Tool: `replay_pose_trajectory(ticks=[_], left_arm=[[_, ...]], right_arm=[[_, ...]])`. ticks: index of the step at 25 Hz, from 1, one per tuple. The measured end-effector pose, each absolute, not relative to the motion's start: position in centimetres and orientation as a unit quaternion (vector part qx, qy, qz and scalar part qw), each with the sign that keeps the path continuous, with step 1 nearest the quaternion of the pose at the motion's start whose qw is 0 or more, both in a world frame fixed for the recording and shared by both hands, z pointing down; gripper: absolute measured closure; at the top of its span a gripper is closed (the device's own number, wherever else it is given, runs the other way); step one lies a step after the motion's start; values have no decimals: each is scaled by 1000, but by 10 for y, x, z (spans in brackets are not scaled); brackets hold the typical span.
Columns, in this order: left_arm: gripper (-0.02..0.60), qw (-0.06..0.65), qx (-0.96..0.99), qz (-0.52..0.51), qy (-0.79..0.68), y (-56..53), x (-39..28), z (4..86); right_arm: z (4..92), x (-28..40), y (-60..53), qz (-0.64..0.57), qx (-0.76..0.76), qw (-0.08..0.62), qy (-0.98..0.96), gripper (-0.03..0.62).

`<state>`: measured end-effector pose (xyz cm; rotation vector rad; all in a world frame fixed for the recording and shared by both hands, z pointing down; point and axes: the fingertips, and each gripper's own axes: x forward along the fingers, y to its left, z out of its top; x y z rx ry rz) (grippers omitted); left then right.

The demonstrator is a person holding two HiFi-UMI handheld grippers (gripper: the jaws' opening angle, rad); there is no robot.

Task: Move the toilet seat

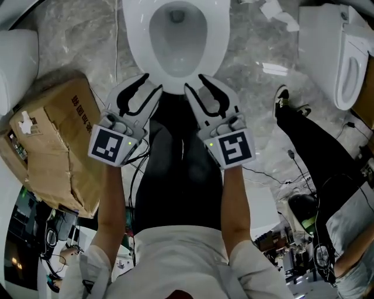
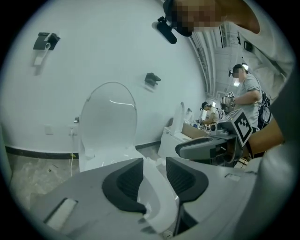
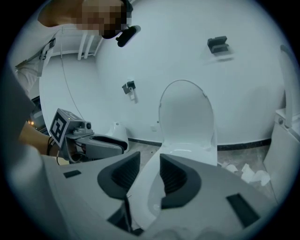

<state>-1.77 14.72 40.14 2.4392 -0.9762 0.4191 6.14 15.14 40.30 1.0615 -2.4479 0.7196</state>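
Item 1: grey marbled floor point(image 1: 245, 87), carrying everything listed. Item 2: white toilet point(image 1: 130, 70) at the top centre of the head view, directly ahead of the person. Item 3: crumpled cardboard box point(image 1: 55, 146) on the floor to the toilet's left, torn along its near edge. Item 4: second toilet point(image 1: 345, 64) at the right edge, well apart from the first. Item 5: lid point(image 2: 110, 122), standing upright behind the bowl against the pale wall in both gripper views. Item 6: toilet seat point(image 1: 219, 47), white ring lying down flat on the bowl, its front edge nearest the person. Item 7: bystander's leg point(image 1: 315, 140) in dark trousers, stretched across the floor at right. Item 8: left tool point(image 1: 151, 82), jaws apart, straddling the seat's front rim left of centre without clamping it. Item 9: right tool point(image 1: 194, 82), just beside the left one, jaws likewise apart with the same rim between them, not squeezed. Item 10: paper scraps point(image 1: 277, 11) on the floor beyond the bowl, at right.
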Motion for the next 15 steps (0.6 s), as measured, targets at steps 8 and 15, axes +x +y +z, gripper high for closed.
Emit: replay_pose_trajectory(ticks=[8,15], left_arm=[[393,281,868,177,-370,154,-22,478],[336,305,852,197,-378,163,-26,528]], right_arm=[[485,77,156,288,399,211,-845,413],[532,89,161,314,417,239,-819,367]])
